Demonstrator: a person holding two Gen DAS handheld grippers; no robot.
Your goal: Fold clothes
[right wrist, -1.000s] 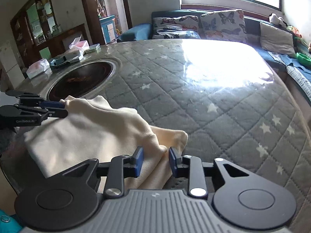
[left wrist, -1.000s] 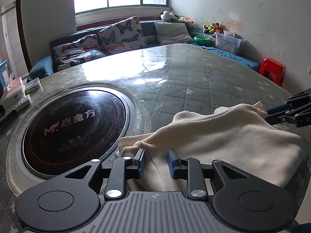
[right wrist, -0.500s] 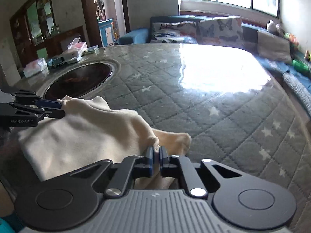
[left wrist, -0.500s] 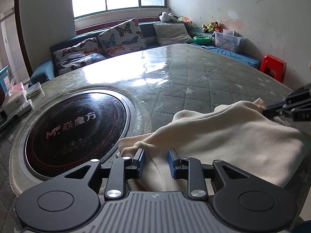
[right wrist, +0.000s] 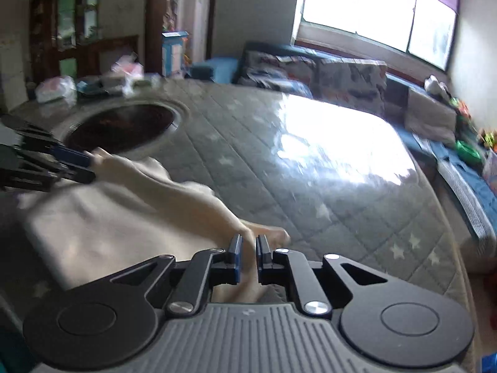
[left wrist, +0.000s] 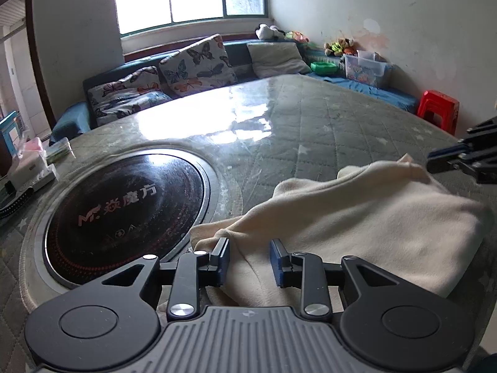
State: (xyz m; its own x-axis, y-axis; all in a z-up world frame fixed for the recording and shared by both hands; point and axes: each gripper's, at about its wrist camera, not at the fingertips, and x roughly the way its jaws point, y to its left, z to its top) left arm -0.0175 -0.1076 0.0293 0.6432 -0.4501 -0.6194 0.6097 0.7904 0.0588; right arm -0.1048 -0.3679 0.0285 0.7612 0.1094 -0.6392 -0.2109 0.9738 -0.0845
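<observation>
A: Starting at the far left of the left wrist view, what's there?

B: A white box (left wrist: 29,171) and other small clutter at the edge of the quilted table (left wrist: 326,130). Next to it, set into the tabletop, is a round black cooktop (left wrist: 124,205) with a logo on its glass.

A: And the garment?

B: The cream garment (left wrist: 357,220) lies bunched on the near part of the table, its left edge just beside the cooktop's rim, the bulk spreading to the right.

A: How is the left gripper (left wrist: 250,261) set?

B: Its 2 blue pads stand apart with a fold of the cream cloth lying between them. I can't tell whether the pads press the fabric; there is a visible gap on both sides.

A: Further right?

B: The right gripper (left wrist: 435,160) comes in from the right edge, its tip at the garment's far corner. Behind it, a red stool (left wrist: 438,108) stands by the wall.

A: And the right wrist view?

B: It is blurred. At the left, the left gripper (right wrist: 88,168) meets a corner of the garment (right wrist: 130,217). In the middle foreground the right gripper (right wrist: 248,248) has its pads drawn close, pinching a narrow ridge of the cream cloth. To the right lies bare quilted table (right wrist: 341,205), then a sofa with cushions (right wrist: 351,77) under the window.
</observation>
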